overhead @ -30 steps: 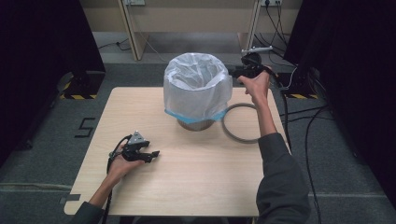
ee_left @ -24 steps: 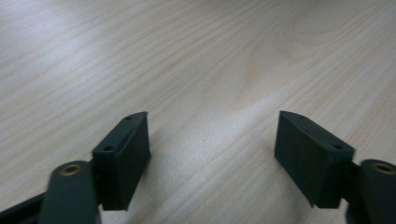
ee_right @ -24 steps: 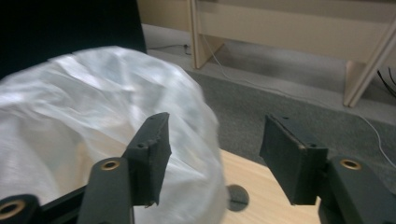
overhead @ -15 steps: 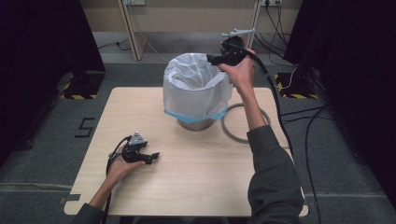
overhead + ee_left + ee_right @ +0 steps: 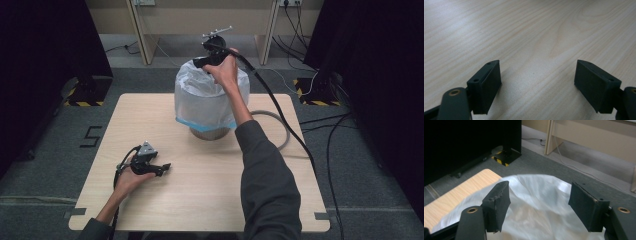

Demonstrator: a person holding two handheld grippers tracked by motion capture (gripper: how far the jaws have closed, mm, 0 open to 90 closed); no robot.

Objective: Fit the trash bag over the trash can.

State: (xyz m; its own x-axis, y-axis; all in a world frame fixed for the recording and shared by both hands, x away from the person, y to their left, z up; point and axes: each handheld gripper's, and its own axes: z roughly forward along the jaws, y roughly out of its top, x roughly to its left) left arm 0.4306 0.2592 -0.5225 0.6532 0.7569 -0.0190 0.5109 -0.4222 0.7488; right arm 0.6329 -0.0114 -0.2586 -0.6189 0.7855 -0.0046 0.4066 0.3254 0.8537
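A bin lined with a white plastic bag (image 5: 210, 100) stands at the back middle of the wooden table (image 5: 200, 190). My right gripper (image 5: 196, 64) hovers over the bin's far rim, pointing left. Its jaws have just been opening and stand open over the bag (image 5: 536, 220), gripping nothing, as the right gripper (image 5: 540, 192) view shows. My left gripper (image 5: 167, 166) rests low on the table at the front left. Its jaws have also just been opening. In the left gripper (image 5: 536, 67) view only bare wood (image 5: 536, 30) lies between them.
A grey ring (image 5: 285, 135) lies on the table to the right of the bin, partly behind my right forearm. The right gripper's cable (image 5: 280, 115) trails off the right side. Table legs (image 5: 137, 30) and floor cables stand beyond the far edge.
My right hand has swung left from the bin's right side to above its far rim, rising a little. The left hand has stayed put.
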